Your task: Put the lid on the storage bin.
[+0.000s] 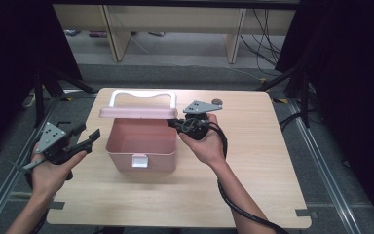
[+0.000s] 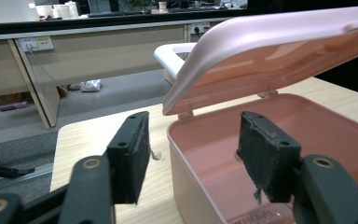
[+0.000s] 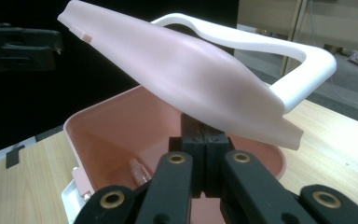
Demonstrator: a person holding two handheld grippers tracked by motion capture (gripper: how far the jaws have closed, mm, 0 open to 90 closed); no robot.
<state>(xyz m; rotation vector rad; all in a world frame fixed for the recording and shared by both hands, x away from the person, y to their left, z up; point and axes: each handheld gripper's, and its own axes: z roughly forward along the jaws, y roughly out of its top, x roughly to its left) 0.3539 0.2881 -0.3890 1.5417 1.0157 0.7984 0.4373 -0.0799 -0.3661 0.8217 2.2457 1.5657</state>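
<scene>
A pink box (image 1: 121, 161) stands mid-table with its lid (image 1: 139, 113) tilted half up and a white handle (image 1: 141, 93) on top. My right gripper (image 1: 177, 124) meets the lid's right edge. In the right gripper view its jaws (image 3: 204, 135) are shut together at the lid's (image 3: 191, 70) rim, tips hidden under it. My left gripper (image 1: 91, 139) hovers left of the box, open. Its pads (image 2: 130, 154) stand wide apart with nothing between them, facing the box's left wall (image 2: 191, 186). A small clear item (image 3: 140, 172) lies on the box floor.
The wooden table (image 1: 253, 161) has bare room right of and in front of the box. A small brown round thing (image 1: 217, 102) sits behind my right hand. Tripod legs (image 1: 44, 92) stand off the left edge. Desk legs (image 1: 117, 34) and cables lie beyond.
</scene>
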